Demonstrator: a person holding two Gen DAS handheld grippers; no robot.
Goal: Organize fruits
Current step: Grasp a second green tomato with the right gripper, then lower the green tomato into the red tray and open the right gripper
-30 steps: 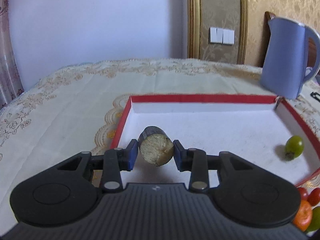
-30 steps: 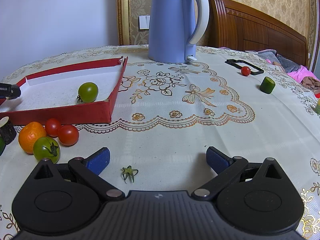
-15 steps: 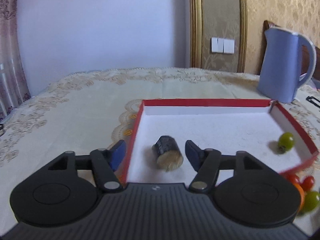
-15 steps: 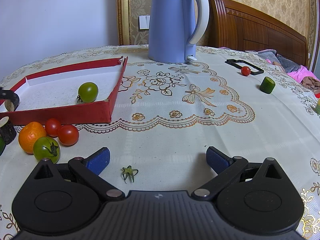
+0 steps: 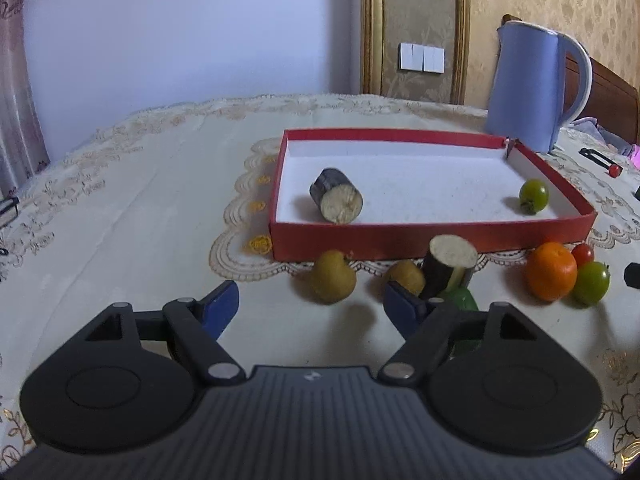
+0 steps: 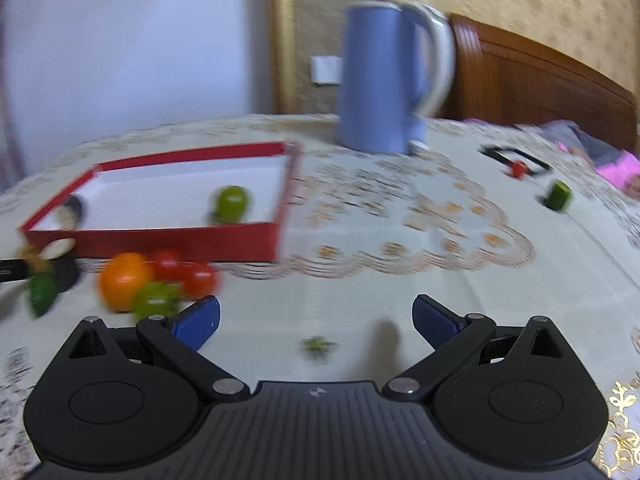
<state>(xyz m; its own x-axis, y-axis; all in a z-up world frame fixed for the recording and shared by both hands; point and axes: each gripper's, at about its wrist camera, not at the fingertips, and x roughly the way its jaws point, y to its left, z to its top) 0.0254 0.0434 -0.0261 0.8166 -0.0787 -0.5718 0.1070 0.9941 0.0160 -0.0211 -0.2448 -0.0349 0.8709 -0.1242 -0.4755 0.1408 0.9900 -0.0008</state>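
Note:
A red tray (image 5: 432,236) with a white floor holds a dark cut eggplant piece (image 5: 336,196) near its left wall and a green tomato (image 5: 534,196) at its right. In front of the tray lie two small pears (image 5: 332,278), a second eggplant piece (image 5: 450,264), an orange (image 5: 551,271), a red cherry tomato (image 5: 583,254) and a green tomato (image 5: 592,283). My left gripper (image 5: 310,306) hangs back from the tray, its jaws opening with nothing between them. My right gripper (image 6: 316,318) stands open and empty near the orange (image 6: 124,280).
A blue kettle (image 5: 528,84) stands behind the tray's far right corner. At the far right of the lace tablecloth lie a green cucumber piece (image 6: 558,196), a small red tomato (image 6: 519,169) and a black frame. A green tomato stem (image 6: 318,345) lies between my right fingers.
My left gripper let go of the eggplant piece, which now lies in the tray, and drew back with its jaws spreading. My right gripper's view has shifted right and is blurred.

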